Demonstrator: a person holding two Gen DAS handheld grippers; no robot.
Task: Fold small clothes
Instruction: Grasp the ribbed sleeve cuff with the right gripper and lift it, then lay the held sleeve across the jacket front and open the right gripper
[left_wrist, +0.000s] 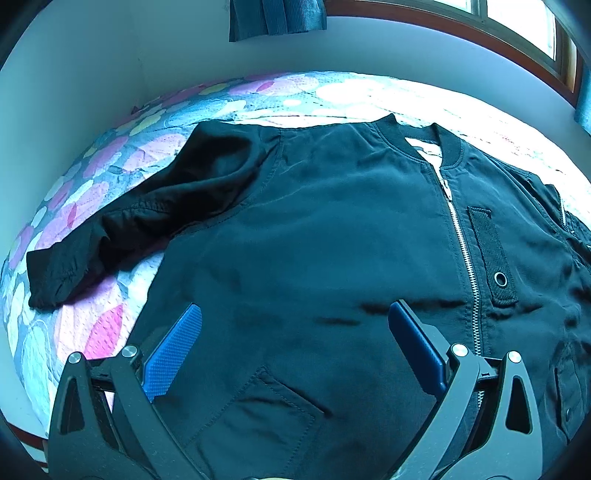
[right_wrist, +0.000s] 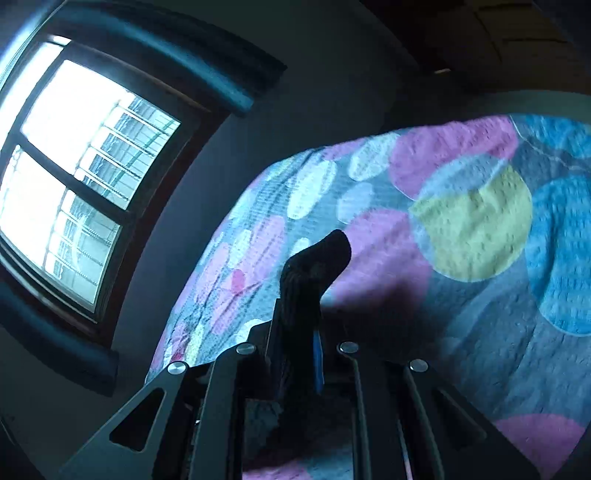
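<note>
A dark jacket (left_wrist: 332, 229) lies spread front-up on the bed (left_wrist: 96, 325), zip closed, one sleeve (left_wrist: 122, 236) stretched out over the patterned quilt. The left tool (left_wrist: 295, 317) hangs above its lower front, jaws wide apart and empty. The right tool (right_wrist: 299, 325) is clenched on a dark ribbed cuff (right_wrist: 314, 269), held up off the quilt near the window (right_wrist: 74, 166).
</note>
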